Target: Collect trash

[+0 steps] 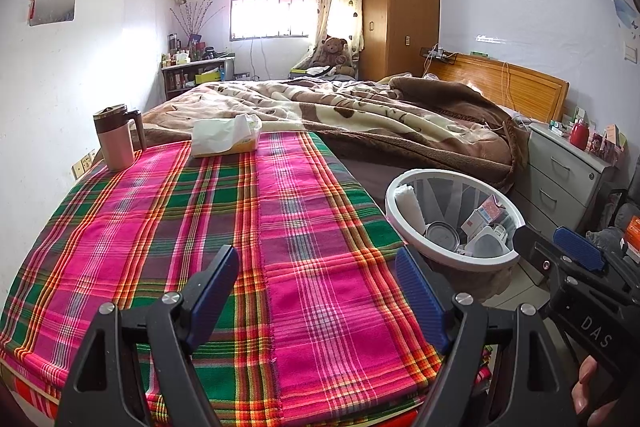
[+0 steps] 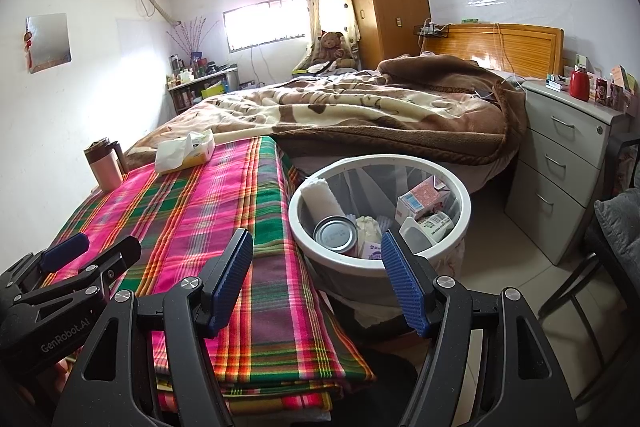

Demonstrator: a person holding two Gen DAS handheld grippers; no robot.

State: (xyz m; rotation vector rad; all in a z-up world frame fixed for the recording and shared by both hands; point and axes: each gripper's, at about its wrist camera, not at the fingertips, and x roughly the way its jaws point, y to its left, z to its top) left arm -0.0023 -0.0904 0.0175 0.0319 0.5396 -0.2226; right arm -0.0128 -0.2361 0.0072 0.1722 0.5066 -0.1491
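Note:
A white trash bin [image 2: 297, 211] stands on the floor just right of the table and holds a tin can [image 2: 335, 235], a pink carton [image 2: 423, 198], a white roll [image 2: 322, 197], a paper cup [image 2: 426, 227] and crumpled paper. My right gripper [image 2: 316, 241] hangs open and empty in front of the bin's near rim. The left gripper [image 1: 316, 259] is open and empty above the plaid tablecloth [image 1: 200, 227]. In the left wrist view the bin [image 1: 400, 219] sits at the right, with the right gripper [image 1: 540, 239] at its near rim. The left gripper [image 2: 106, 245] also shows in the right wrist view.
A tissue pack [image 1: 226, 137] and a lidded mug [image 1: 118, 137] stand at the table's far end. Behind them is a bed with a brown blanket [image 2: 380, 107]. A grey drawer cabinet [image 2: 568, 163] and a dark chair [image 2: 612, 227] flank the floor right of the bin.

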